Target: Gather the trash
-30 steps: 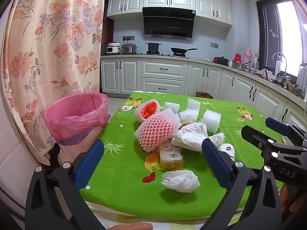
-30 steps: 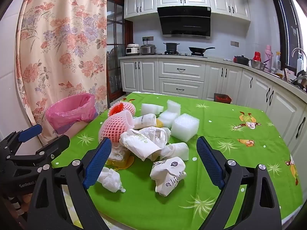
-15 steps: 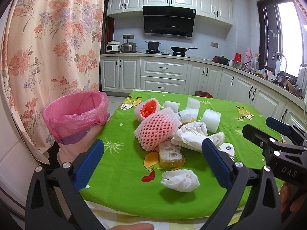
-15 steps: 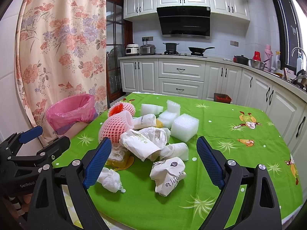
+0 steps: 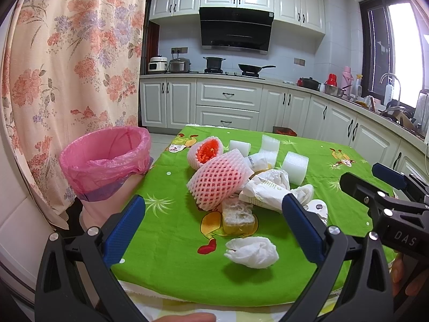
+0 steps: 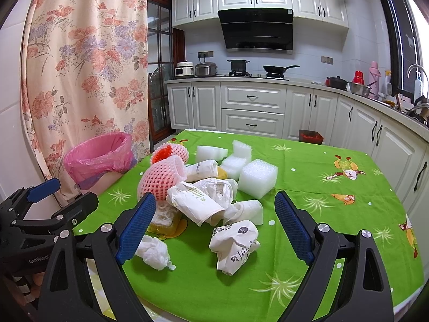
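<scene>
A heap of trash lies on the green tablecloth [image 5: 171, 244]: a pink foam fruit net [image 5: 218, 179] [image 6: 158, 179], crumpled white wrappers [image 5: 265, 187] [image 6: 198, 201], a crumpled paper cup [image 6: 234, 244], a white tissue wad [image 5: 252, 249] [image 6: 154, 252], a yellowish sponge-like block [image 5: 237, 214] and white foam blocks [image 6: 257, 178]. A bin with a pink bag [image 5: 107, 161] [image 6: 99, 158] stands left of the table. My left gripper [image 5: 214, 214] is open and empty before the heap. My right gripper [image 6: 214, 214] is open and empty, near the paper cup.
A floral curtain [image 5: 67, 53] hangs at the left behind the bin. White kitchen cabinets and a counter [image 6: 252, 102] with pots run along the back and right. The other gripper shows at each view's side edge [image 5: 388, 198] [image 6: 40, 214].
Both grippers have hardly moved; the views have shifted only slightly. The trash lies as before.
</scene>
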`<control>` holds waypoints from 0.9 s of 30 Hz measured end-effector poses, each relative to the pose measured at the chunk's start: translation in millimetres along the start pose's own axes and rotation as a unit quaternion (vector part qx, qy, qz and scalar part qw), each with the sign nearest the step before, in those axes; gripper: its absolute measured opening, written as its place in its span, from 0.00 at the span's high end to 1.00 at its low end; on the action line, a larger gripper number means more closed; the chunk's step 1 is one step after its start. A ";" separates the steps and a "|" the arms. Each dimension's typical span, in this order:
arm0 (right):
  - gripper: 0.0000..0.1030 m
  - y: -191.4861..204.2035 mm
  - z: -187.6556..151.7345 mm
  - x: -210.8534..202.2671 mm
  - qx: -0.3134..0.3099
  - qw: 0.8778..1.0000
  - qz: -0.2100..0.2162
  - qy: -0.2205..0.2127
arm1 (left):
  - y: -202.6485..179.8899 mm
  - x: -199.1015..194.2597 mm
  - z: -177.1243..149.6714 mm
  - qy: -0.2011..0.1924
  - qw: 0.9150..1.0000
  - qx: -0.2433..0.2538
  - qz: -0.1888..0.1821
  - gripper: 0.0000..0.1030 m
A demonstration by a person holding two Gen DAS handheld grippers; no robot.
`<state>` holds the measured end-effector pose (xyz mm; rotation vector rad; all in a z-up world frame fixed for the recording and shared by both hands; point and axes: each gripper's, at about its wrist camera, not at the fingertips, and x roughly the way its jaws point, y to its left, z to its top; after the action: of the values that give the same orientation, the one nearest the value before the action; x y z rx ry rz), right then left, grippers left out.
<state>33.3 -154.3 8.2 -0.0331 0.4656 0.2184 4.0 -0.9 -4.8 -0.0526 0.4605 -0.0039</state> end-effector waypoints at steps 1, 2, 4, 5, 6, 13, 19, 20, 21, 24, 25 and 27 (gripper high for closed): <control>0.18 0.0 -0.1 0.0 0.000 1.000 0.000 0.000 | 0.0 0.0 0.0 0.000 1.000 0.000 0.000 0.04; 0.18 0.1 -0.2 -0.2 0.000 1.000 0.000 0.000 | -0.1 0.1 -0.1 0.000 1.000 0.000 0.000 0.04; 0.18 0.0 -0.3 -0.3 0.001 1.000 0.001 0.000 | 0.1 0.2 -0.1 0.000 1.000 0.000 0.000 0.04; 0.18 -0.6 0.3 -0.1 0.002 1.000 0.001 0.000 | -0.1 0.3 -0.5 0.000 1.000 0.000 0.000 0.04; 0.18 -0.5 0.4 -0.2 0.001 1.000 0.001 0.000 | 0.1 0.4 -0.1 0.000 1.000 0.000 0.000 0.04; 0.18 -0.4 0.6 1.0 0.005 1.000 0.003 0.000 | 0.1 0.8 -0.8 0.000 1.000 0.001 0.001 0.04; 0.18 -0.7 -0.1 1.2 0.008 1.000 0.004 0.002 | -0.9 2.9 -6.0 0.005 1.000 0.000 0.000 0.04; 0.18 -0.6 0.0 1.2 0.009 1.000 0.005 0.002 | -1.0 2.9 -6.0 0.005 1.000 0.000 0.001 0.04; 0.18 -0.4 -0.1 1.3 0.008 1.000 0.004 0.001 | -1.0 2.8 -6.5 0.005 1.000 0.000 0.001 0.04; 0.18 -0.3 -0.5 0.5 0.007 1.000 0.005 0.001 | -0.4 2.8 -6.2 0.005 1.000 0.000 0.001 0.04; 0.18 -0.5 -0.4 0.5 0.008 1.000 0.005 0.002 | -0.4 2.7 -6.0 0.005 1.000 0.000 0.001 0.04; 0.18 -0.4 -0.5 0.5 0.008 1.000 0.005 0.001 | -0.4 2.7 -6.5 0.006 1.000 0.000 0.000 0.04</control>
<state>33.7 -154.6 7.5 -0.0147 0.4704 0.2239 3.6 -1.7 -11.8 -0.0526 0.4717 -0.0039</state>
